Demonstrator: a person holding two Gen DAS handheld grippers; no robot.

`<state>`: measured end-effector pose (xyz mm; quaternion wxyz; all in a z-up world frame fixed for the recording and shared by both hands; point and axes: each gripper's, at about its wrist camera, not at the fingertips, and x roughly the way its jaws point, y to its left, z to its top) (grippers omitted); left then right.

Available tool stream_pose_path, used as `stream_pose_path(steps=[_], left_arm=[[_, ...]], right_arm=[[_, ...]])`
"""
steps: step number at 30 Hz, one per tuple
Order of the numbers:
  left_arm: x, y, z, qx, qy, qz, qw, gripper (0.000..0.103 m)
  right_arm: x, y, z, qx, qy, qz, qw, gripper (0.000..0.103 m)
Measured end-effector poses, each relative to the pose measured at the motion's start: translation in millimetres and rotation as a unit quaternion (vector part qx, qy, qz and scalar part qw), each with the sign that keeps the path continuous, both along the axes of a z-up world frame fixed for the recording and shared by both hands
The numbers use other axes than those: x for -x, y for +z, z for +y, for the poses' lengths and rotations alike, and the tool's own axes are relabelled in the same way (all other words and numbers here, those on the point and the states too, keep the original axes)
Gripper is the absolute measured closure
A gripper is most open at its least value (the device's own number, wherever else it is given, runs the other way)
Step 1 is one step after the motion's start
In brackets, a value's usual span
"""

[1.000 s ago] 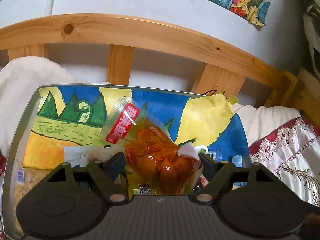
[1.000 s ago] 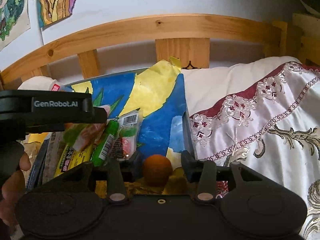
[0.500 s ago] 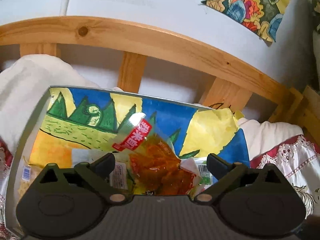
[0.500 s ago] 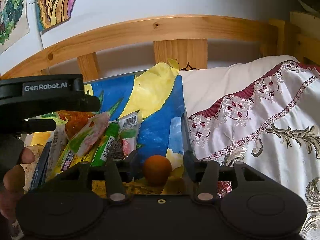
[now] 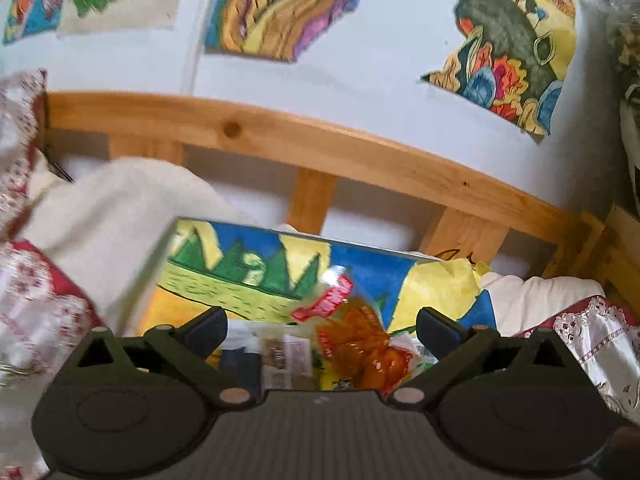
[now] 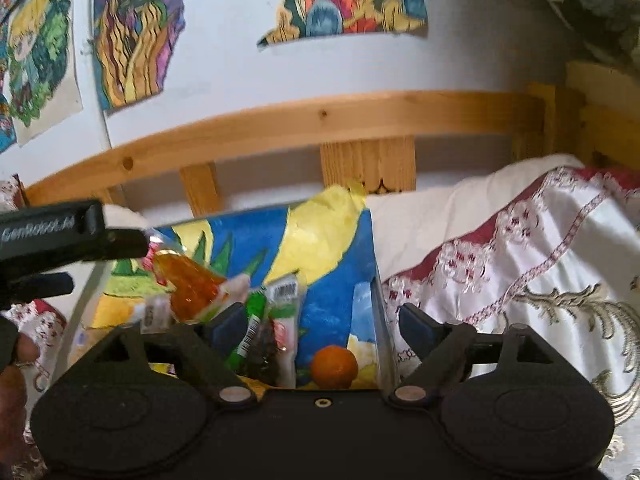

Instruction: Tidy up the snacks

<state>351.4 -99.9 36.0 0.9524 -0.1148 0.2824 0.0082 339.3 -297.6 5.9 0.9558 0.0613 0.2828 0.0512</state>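
A box (image 5: 248, 276) with a painted lining holds the snacks. On top of the pile leans an orange packet with a red label (image 5: 352, 340), also the packet (image 6: 188, 288) in the right wrist view. My left gripper (image 5: 320, 328) hangs above it, open wide, touching nothing. In the box's right corner lies a round orange (image 6: 334, 364). Above it the jaws of my right gripper (image 6: 322, 324) are opening, and the pads do not touch the fruit. A green stick packet (image 6: 252, 328) and other wrappers stand beside the orange.
A wooden headboard rail (image 5: 360, 152) runs behind the box, under paintings taped to the wall. A white pillow (image 5: 112, 208) lies to the left, an embroidered red and white bedspread (image 6: 520, 280) to the right. A person's hand (image 6: 16, 360) holds the left gripper (image 6: 72, 236).
Both grippers have risen and drawn back from the box. The left jaws spread away from the orange packet, which stays in the box. The right jaws opened off the round orange.
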Motion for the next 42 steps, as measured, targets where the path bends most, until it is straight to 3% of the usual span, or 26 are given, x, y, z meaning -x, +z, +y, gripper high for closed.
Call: stream_pose_path(steps=[6, 15, 27, 33, 42], left_arm=[[38.3, 17.1, 13.8, -0.015, 0.021, -0.017, 0.9995, 0.001], [100.9, 34.4, 25.8, -0.031, 0.049, -0.025, 0.998, 0.001], [182.4, 44.3, 34.3, -0.051, 0.066, -0.036, 0.9958, 0.001], [220.7, 43.8, 39.7, -0.061, 0.06, -0.042, 0.9955, 0.001], [274.4, 43.5, 43.0, -0.068, 0.062, -0.058, 0.9941, 0.001]], right_arm=[[28.0, 20.9, -1.0, -0.022, 0.005, -0.02, 1.0, 0.01], [74.1, 45.2, 2.7, -0.003, 0.037, -0.068, 0.997, 0.005], [144.9, 55.8, 1.3, -0.013, 0.052, -0.067, 0.996, 0.001], [183.8, 64.2, 6.2, 0.0, 0.067, -0.095, 0.993, 0.001], [229.8, 67.8, 10.7, 0.001, 0.07, -0.101, 0.992, 0.001]])
